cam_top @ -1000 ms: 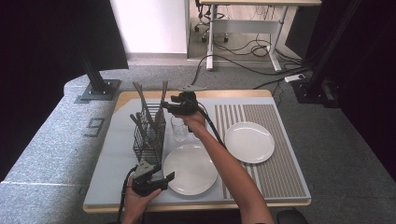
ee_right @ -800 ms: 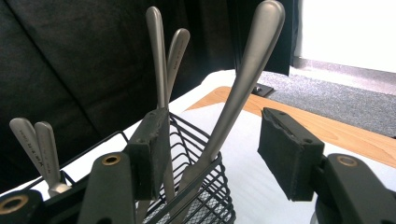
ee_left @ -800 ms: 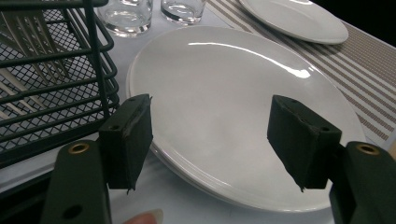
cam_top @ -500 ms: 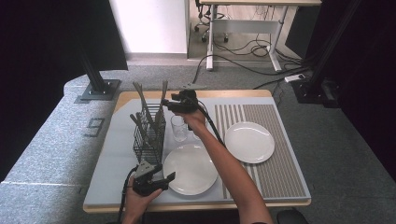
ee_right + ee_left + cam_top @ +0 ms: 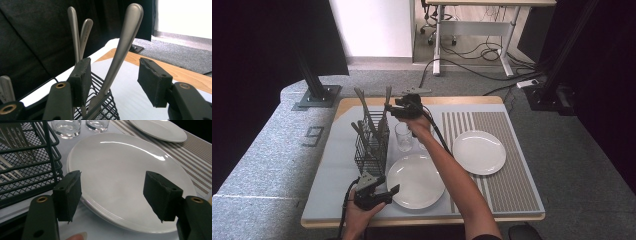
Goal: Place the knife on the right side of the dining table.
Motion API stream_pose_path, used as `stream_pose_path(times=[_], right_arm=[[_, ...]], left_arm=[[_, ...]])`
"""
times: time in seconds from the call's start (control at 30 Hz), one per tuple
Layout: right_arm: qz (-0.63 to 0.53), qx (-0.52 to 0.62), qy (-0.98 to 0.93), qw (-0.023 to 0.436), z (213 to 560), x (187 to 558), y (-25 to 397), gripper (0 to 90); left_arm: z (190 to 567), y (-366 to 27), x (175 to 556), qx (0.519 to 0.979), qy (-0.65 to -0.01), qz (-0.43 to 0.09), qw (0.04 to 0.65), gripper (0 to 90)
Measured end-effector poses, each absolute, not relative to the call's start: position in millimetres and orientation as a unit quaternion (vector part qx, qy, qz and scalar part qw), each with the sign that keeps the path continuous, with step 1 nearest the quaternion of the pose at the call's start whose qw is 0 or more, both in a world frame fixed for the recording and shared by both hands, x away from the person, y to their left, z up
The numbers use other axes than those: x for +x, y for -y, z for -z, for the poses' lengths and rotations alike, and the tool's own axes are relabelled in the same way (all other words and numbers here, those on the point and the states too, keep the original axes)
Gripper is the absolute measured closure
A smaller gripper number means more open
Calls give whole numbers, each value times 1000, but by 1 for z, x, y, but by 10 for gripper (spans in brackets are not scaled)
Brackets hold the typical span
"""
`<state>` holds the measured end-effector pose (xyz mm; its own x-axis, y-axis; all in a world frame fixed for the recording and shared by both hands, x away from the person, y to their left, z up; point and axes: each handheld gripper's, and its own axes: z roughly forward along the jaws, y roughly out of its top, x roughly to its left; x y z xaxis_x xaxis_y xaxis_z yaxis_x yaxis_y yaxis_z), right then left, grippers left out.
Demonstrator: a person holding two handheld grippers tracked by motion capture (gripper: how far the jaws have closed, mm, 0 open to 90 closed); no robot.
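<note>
A black wire cutlery basket (image 5: 371, 145) stands at the table's left with several metal handles sticking up. My right gripper (image 5: 393, 111) is open at the basket's top, its jaws either side of one leaning handle (image 5: 122, 47) without touching it. Two more handles (image 5: 75, 37) rise behind. My left gripper (image 5: 388, 192) is open near the front edge, jaws spread over the rim of a white plate (image 5: 125, 177), with the basket (image 5: 27, 162) at its left. Two clear glasses (image 5: 403, 136) stand beside the basket.
A second white plate (image 5: 478, 151) lies on the striped mat (image 5: 512, 185) at the right. The person's right forearm (image 5: 452, 175) crosses over the near plate (image 5: 417, 180). Bare table surface (image 5: 339, 170) lies left of the basket.
The right gripper has shifted slightly left, closer to the leaning handle above the basket. The left gripper has stayed by the near plate.
</note>
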<state>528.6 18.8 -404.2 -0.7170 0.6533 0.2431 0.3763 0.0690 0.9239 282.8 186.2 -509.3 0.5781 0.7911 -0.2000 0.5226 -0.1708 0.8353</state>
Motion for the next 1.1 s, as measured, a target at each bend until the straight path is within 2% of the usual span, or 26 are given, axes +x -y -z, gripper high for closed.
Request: stream_pose_path(times=[0.6, 1.1], right_arm=[[-579, 364, -720, 116, 408, 542, -27, 468], [-580, 372, -715, 115, 413, 553, -32, 571]], left_arm=[[508, -188, 283, 749, -438, -143, 476, 310], [507, -191, 283, 747, -440, -144, 477, 310]])
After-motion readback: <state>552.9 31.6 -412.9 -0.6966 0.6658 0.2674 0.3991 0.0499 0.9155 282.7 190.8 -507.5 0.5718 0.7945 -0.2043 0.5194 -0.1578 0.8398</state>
